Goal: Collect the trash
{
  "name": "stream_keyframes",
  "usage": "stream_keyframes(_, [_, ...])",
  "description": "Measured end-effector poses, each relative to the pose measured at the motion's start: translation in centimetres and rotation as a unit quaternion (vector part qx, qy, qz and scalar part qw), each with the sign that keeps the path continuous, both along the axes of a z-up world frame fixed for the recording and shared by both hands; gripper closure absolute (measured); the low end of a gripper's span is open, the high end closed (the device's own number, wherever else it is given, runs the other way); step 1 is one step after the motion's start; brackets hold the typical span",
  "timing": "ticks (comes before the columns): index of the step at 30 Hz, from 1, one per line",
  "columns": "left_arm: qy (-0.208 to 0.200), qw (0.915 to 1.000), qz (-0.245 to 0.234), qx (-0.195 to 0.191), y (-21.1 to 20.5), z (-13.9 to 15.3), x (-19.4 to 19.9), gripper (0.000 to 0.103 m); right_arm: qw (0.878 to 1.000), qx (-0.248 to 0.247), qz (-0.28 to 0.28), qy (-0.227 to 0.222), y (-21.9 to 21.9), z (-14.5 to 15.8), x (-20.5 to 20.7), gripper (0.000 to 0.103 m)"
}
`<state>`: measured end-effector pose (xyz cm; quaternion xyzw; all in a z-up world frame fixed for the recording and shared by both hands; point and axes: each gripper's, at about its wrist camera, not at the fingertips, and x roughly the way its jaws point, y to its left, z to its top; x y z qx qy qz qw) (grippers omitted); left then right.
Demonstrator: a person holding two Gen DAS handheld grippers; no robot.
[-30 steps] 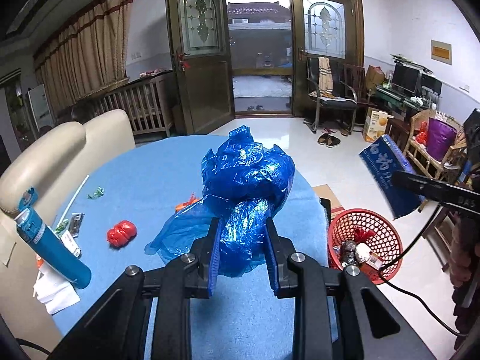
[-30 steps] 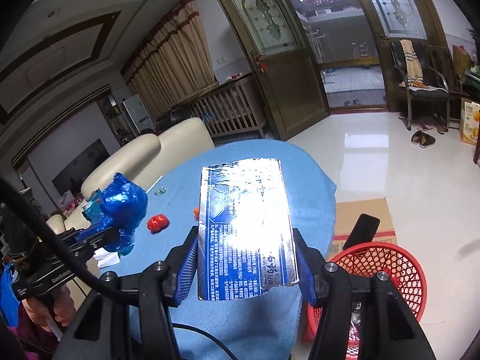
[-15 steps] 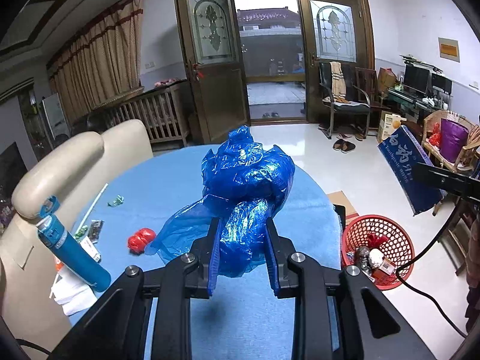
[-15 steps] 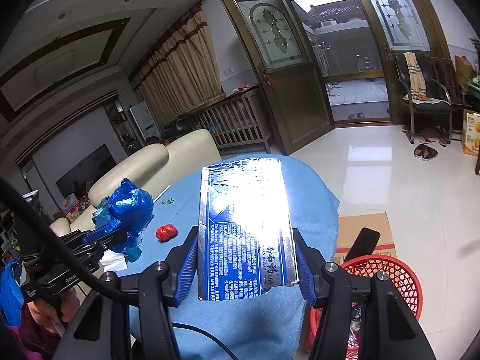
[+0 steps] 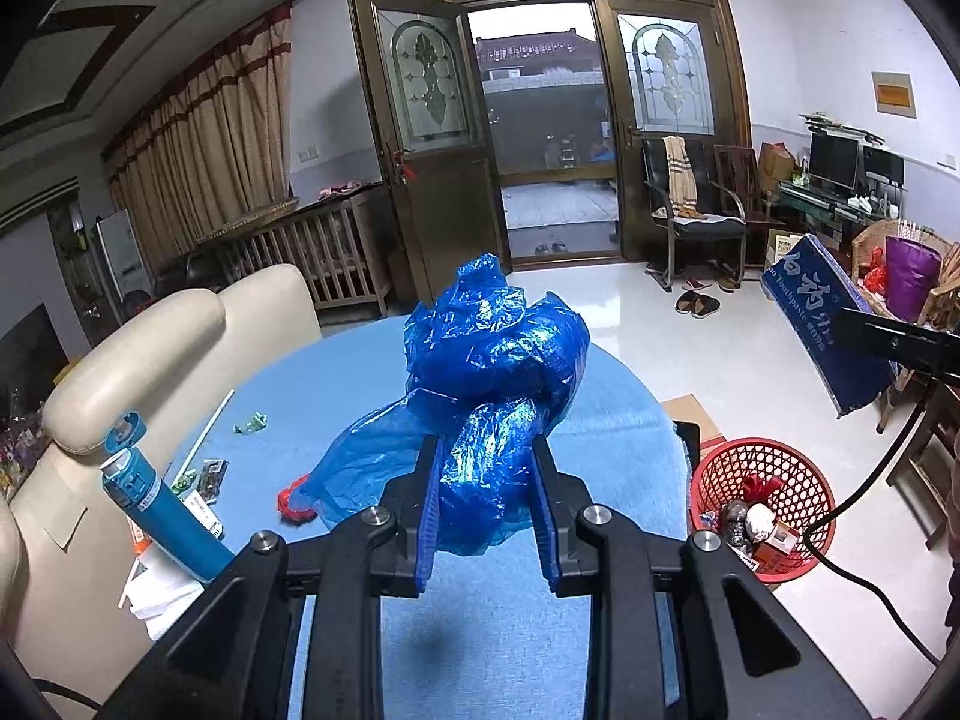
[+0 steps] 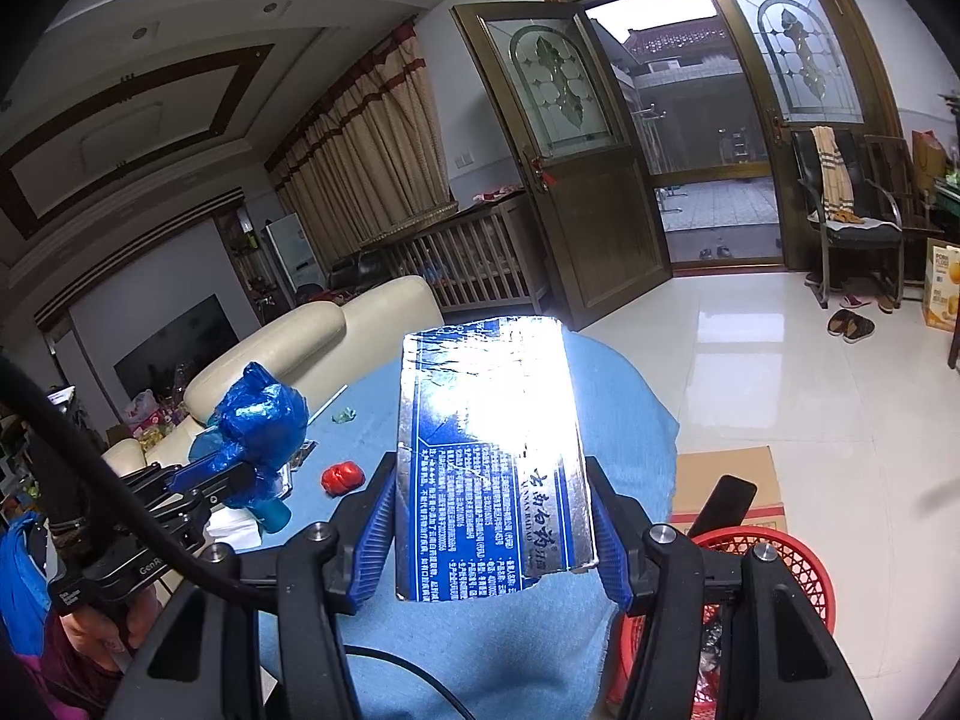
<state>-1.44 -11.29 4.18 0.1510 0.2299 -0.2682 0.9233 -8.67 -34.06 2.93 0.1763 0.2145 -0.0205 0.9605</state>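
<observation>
The left tongs (image 5: 486, 504) are clamped on a crumpled blue plastic bag (image 5: 492, 372), a glossy, wrinkled film bunched into a knot-like lump with a looser translucent flap hanging off its left side. The bag is held up in the air above the bench (image 5: 336, 384), which is round and covered in a soft light-blue cloth. The right tongs (image 6: 492, 516) are clamped on a flattened toothpaste box (image 6: 489, 456), a long rectangle of blue card with a shiny foil face and white print, tilted upward above the bench's right edge.

On the floor just right of the bench stands a round red mesh basket (image 5: 792, 468) of plastic lattice, with crumpled scraps lying in it. On the bench, left of the held bag, lie a small crumpled red wrapper (image 5: 294, 507), a twisted green wrapper (image 5: 251, 423), a thin white straw (image 5: 207, 429), and a teal cylindrical bottle (image 5: 159, 516) with its flip cap open, tilted over white paper (image 5: 162, 594). A cream padded chair back (image 5: 138, 330) rises at the bench's left edge.
</observation>
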Motion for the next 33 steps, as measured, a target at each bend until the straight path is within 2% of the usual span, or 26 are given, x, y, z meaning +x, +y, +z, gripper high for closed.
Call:
stream_keyframes(20, [-0.027, 0.9996, -0.009, 0.004, -0.4, 0.4, -1.7, 0.074, 1.000, -0.006, -0.002, -0.019, -0.2, -0.1, -1.6, 0.043])
stream_keyframes(25, [-0.034, 0.9992, -0.016, 0.008, -0.4, -0.7, -1.1, 0.074, 1.000, -0.003, -0.001, -0.015, 0.1, -0.4, -1.6, 0.043])
stream_keyframes(27, [-0.013, 0.9998, -0.002, 0.014, 0.2, -2.3, 0.5, 0.074, 1.000, -0.001, -0.002, -0.012, 0.0, -0.5, -1.5, 0.043])
stream_keyframes(30, [0.059, 0.9981, 0.015, 0.007, 1.8, -4.7, 3.4, 0.074, 1.000, 0.004, -0.003, -0.007, -0.3, -0.8, -1.4, 0.043])
stream_keyframes(33, [0.118, 0.9921, 0.041, 0.011, 3.8, -7.2, 5.3, 0.073, 1.000, 0.008, -0.005, 0.002, -0.6, -1.3, -1.2, 0.043])
